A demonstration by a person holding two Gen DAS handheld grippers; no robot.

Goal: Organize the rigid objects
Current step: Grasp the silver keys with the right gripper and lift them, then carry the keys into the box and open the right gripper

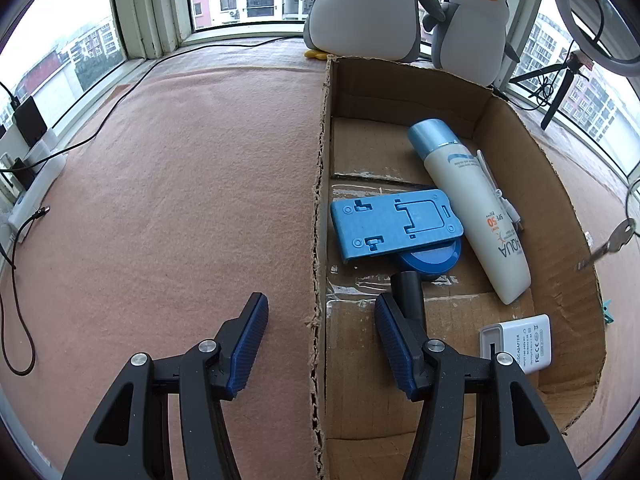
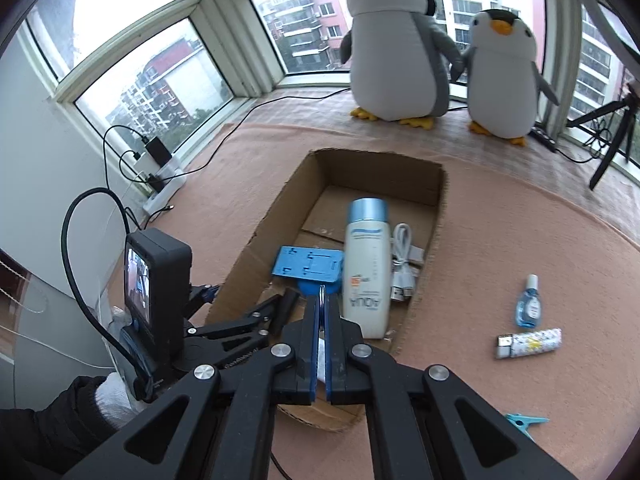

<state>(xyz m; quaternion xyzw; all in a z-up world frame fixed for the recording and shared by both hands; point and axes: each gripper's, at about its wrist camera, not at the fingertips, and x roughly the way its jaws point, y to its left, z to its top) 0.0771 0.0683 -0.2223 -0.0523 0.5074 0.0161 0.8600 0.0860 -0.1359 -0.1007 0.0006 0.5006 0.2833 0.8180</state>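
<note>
— How were the jaws?
— Left gripper (image 1: pixel 322 304) gaped apart, astride the cardboard box (image 1: pixel 320 184) wall. Right gripper (image 2: pixel 322 308) was pressed together on a thin metal ring (image 2: pixel 322 293).
— In the box?
— One sunscreen bottle (image 2: pixel 366 280), one blue phone stand (image 2: pixel 308 264), one white cable (image 2: pixel 404 264), one adapter (image 1: pixel 524 340).
— Outside?
— One eye-drop bottle (image 2: pixel 529 304), one clothespin (image 2: pixel 524 424), two plush penguins (image 2: pixel 396 48).

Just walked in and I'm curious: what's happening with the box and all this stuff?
A person is sorting small items into a cardboard box. The right gripper is shut on what looks like a key, above the box. The left gripper is open at the box's left wall. A sunscreen bottle, phone stand, cable and adapter lie inside; an eye-drop bottle, lighter and clothes peg lie outside.
</note>
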